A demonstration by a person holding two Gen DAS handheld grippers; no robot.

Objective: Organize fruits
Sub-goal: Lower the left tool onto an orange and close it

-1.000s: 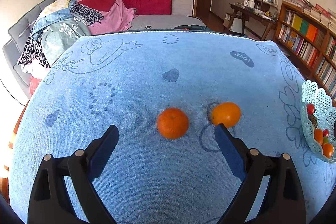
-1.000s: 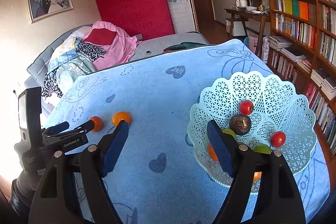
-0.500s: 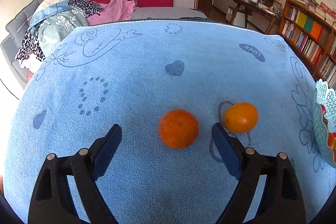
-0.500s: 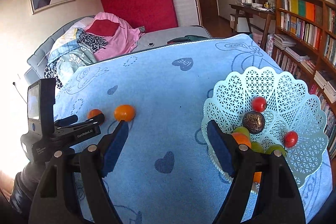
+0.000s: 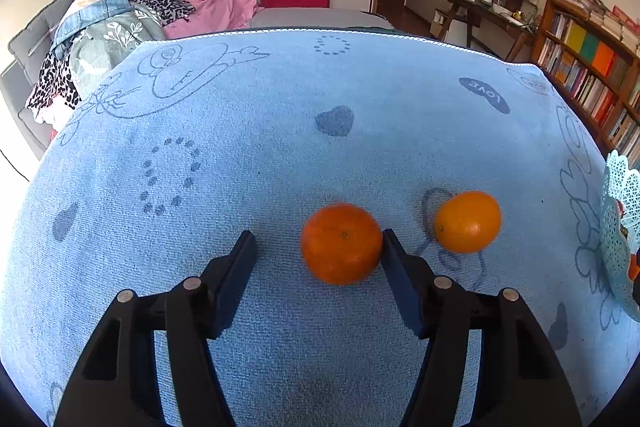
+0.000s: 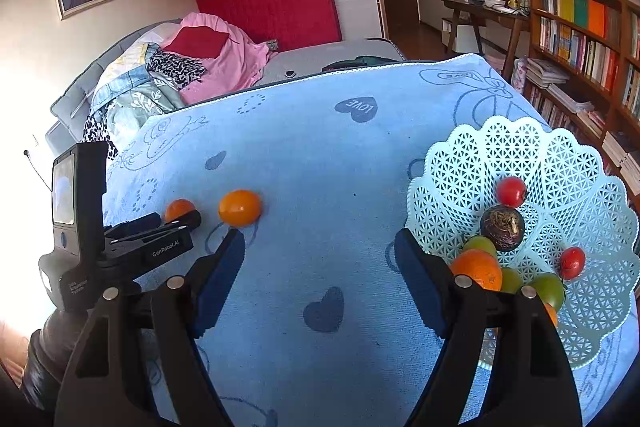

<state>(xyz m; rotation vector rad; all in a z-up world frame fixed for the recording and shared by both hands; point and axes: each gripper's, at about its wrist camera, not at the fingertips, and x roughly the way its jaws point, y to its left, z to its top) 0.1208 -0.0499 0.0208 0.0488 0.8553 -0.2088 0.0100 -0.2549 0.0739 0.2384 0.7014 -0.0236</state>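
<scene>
Closing since a second ago, left gripper (image 5: 318, 247) fingers (image 5: 400, 275) flank the mandarin (image 5: 341, 243).

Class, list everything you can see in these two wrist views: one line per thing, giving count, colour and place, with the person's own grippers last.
Oranges on cloth: two, orange; darker one between the left gripper's fingers, lighter one to its right.
Cloth: one, light blue with hearts, covering the table.
Basket: one, pale mint lattice, right side of the cloth.
Fruit in basket: two red, one dark round, some green and orange.
Clothes: a mixed pile, far left.
Bookshelf: one, wooden, right wall.
Left gripper: black, jaws just been closing, right finger at the orange.
Right gripper: black, open, empty.
</scene>
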